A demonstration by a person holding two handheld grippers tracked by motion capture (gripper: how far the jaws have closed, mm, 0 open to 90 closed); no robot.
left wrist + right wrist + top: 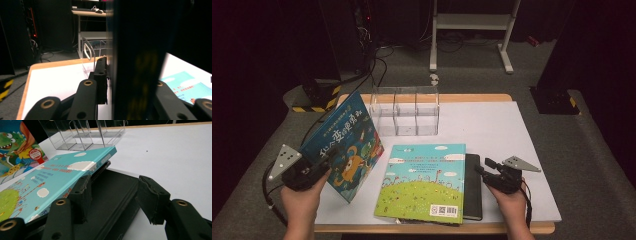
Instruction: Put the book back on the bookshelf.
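In the left gripper view the blue book [136,62] stands so close that its edge is a dark blur, hiding that gripper's right-hand jaw and much of the worktop [57,77]. The black notebook [473,187] lies partly hidden under the green book [424,182], whose cover lettering is too small to read

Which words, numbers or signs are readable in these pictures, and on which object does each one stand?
Blue dinosaur book: large Chinese title characters, too blurred to quote; a round red seal, unreadable.
Turquoise picture book: rows of small print, too small to read; a QR code on a white label, no legible number.
Black notebook: no text visible.
Clear plastic organizer: no label.
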